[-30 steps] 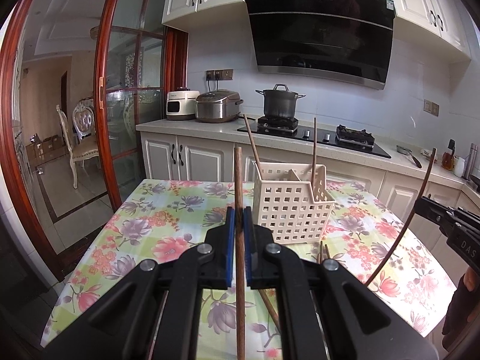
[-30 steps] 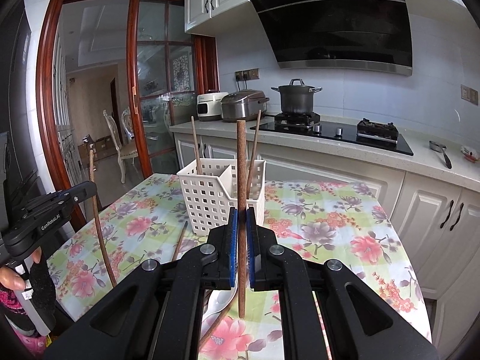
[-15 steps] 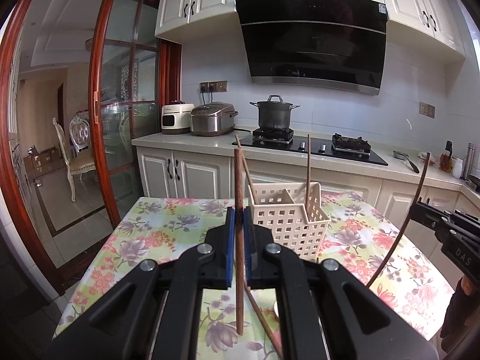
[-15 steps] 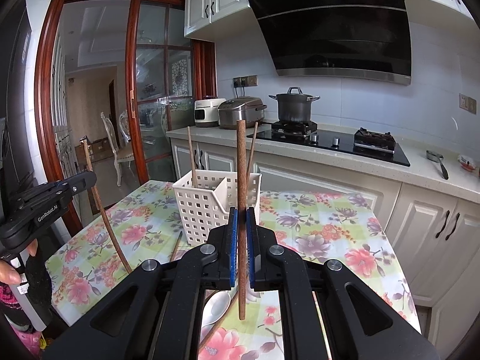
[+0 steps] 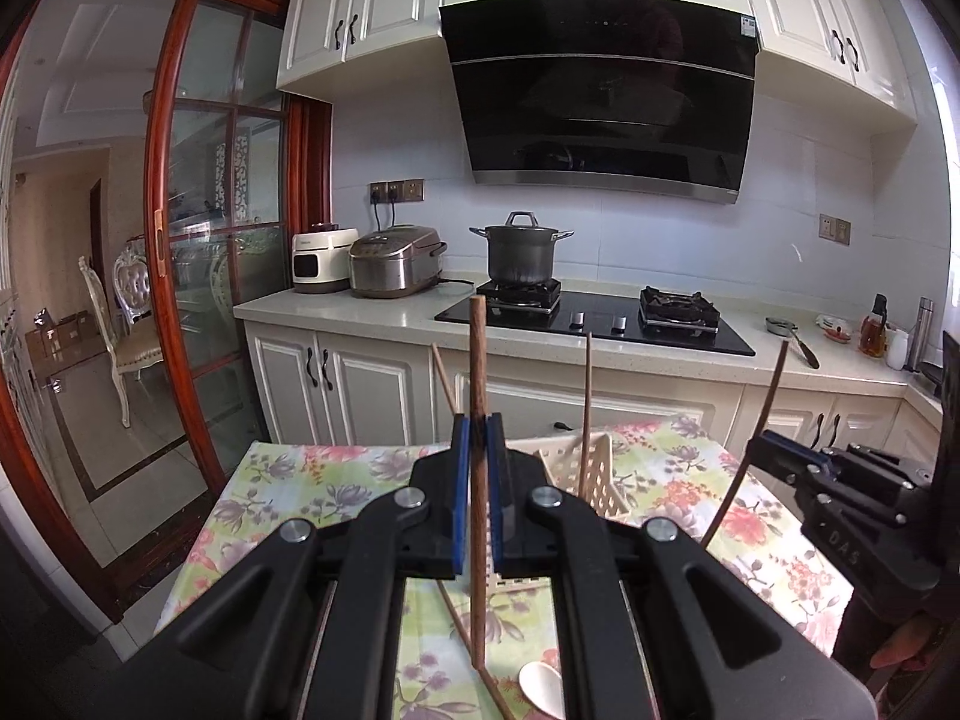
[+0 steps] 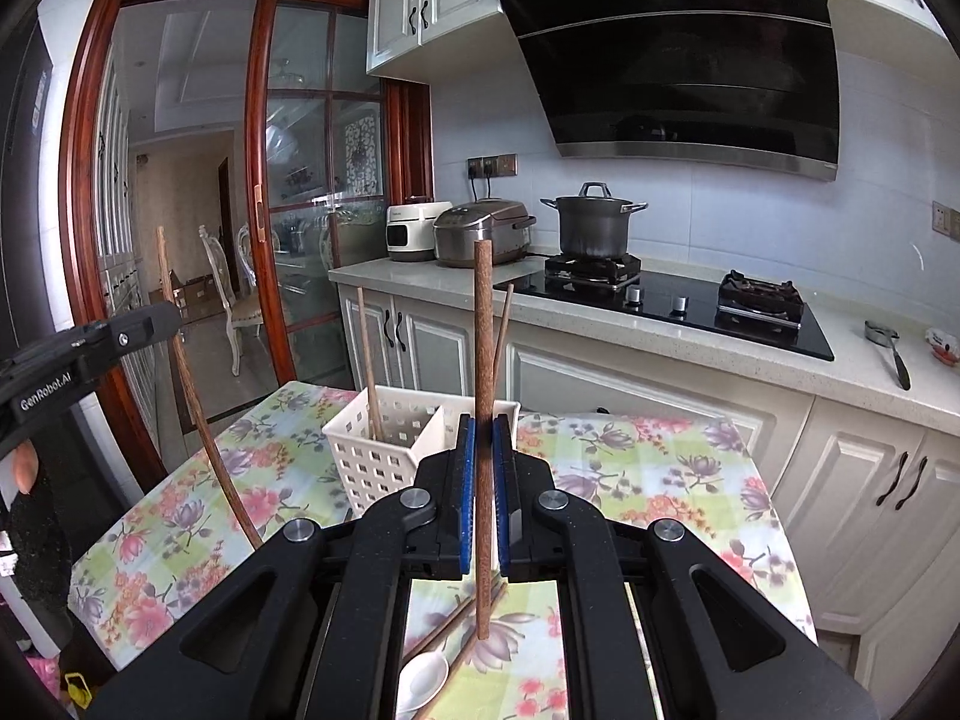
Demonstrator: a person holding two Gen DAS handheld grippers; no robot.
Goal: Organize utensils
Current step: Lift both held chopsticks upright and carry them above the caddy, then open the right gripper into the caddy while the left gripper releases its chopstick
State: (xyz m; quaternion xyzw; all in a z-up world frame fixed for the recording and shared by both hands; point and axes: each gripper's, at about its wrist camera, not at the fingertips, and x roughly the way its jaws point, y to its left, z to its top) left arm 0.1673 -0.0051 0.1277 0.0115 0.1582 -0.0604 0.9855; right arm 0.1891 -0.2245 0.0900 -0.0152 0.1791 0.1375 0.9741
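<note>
Left tool (image 5: 478,468) is pinching a dark wooden chopstick (image 5: 478,360) upright between its blue pads, the stick's upper end above the tool and its lower end hanging clear above the flowered counter (image 5: 336,480). Right tool (image 6: 483,468) is clamped the same way on a second chopstick (image 6: 483,324), also upright, its tip free of the cloth.

In the left wrist view the right tool (image 5: 780,456) shows at the right edge with its stick (image 5: 757,420) slanting up; in the right wrist view the left tool (image 6: 144,324) shows at the left edge, its stick (image 6: 198,408) bowed by the lens, with a fingertip (image 6: 24,468) of the person below it.

A white perforated basket (image 6: 384,462) stands on the counter just beyond both tools, toward the far edge. Its divider (image 6: 429,429) splits it into compartments. Two thin chopsticks stand in it: one (image 6: 369,372) leans in the left compartment, the other (image 6: 503,324) rises behind the right tool, its compartment hidden.

On the counter near the front edge, under the tools, lie a white spoon (image 6: 423,678) and loose chopsticks (image 6: 462,618) crossing beside it.

Behind the flowered counter runs a stone worktop (image 6: 690,336) with a hob (image 6: 678,300), a lidded pot (image 6: 594,222), two cookers (image 6: 480,234) and a black hood (image 6: 690,60) above.
</note>
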